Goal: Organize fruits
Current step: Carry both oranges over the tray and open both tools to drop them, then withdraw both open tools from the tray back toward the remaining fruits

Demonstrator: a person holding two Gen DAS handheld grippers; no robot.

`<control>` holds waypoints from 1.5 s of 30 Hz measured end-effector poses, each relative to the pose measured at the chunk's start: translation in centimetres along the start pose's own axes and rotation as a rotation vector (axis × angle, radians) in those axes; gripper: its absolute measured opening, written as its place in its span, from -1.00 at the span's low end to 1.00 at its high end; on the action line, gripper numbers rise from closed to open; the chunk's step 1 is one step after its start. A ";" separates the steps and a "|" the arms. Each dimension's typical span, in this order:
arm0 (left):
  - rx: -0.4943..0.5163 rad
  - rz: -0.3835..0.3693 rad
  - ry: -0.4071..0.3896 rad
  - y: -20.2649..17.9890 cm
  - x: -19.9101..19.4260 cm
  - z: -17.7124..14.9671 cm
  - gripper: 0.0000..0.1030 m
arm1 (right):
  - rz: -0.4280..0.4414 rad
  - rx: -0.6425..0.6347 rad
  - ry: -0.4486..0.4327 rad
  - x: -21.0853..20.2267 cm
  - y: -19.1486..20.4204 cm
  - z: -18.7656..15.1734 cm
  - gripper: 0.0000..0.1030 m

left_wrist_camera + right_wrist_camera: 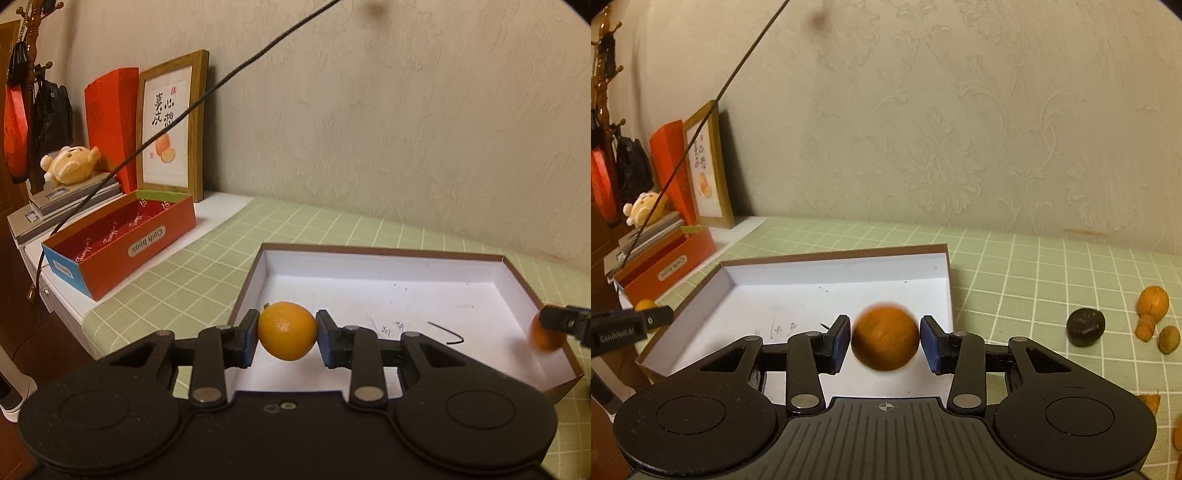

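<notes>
Green checked tablecloth (1034, 266) over a table against a pale embossed wall (369, 110); items listed from nearest outward, by clock face within each view.

Left wrist view:
- Left gripper (287, 332), centre low: pads pressed on both sides of a small orange (287, 330), held above the near left corner of the tray.
- Shallow white tray with brown rim (369, 291), centre to 3 o'clock, bare floor with a few pen marks.
- Right gripper (550, 326), 3 o'clock, only its tip showing over the tray's right edge, with a blurred orange fruit at it.
- Red open box with a blue end (122, 240), 9 o'clock, on the table's white margin, well apart from the tray.
- Stack of books with a plush toy (72, 164) on top, 10 o'clock.
- Framed picture of calligraphy and oranges (170, 125), 11 o'clock, leaning on the wall, a red folder beside it.
- Dark cable (221, 83) crossing from 9 to 12 o'clock.

Right wrist view:
- Right gripper, centre low: narrow gap filled by a blurred orange ball (884, 336) over the tray's near right part; the pads sit at its sides, though blur hides firm contact.
- Dark round fruit (1085, 327), 3 o'clock, on the cloth beside orange pieces (1152, 302) and a small greenish fruit (1169, 339), all outside the tray.
</notes>
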State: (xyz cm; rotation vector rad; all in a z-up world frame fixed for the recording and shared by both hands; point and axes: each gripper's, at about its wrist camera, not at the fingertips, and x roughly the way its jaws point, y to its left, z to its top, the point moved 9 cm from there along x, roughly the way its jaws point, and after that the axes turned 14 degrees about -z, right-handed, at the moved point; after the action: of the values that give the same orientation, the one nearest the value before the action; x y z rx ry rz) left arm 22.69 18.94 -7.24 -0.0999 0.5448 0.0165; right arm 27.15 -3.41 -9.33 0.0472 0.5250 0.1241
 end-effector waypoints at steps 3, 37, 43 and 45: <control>-0.001 0.001 0.018 0.1 0.3 -0.3 -0.50 | -0.007 -0.003 -0.008 0.0 0.0 0.1 -0.19; 0.027 0.070 -0.044 -1.0 -3.6 0.9 0.88 | 0.011 0.044 -0.039 -2.9 -1.5 0.5 1.00; 0.056 0.064 -0.084 -1.9 -5.1 1.4 0.88 | 0.005 0.055 -0.067 -4.2 -2.1 0.8 1.00; 0.064 0.061 -0.102 -2.2 -5.5 1.6 0.88 | -0.005 0.047 -0.085 -4.8 -2.4 0.9 1.00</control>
State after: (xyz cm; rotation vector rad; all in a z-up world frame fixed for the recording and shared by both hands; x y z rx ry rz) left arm 18.93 16.97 -2.82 -0.0202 0.4456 0.0633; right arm 23.72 -6.43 -6.31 0.0964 0.4426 0.1044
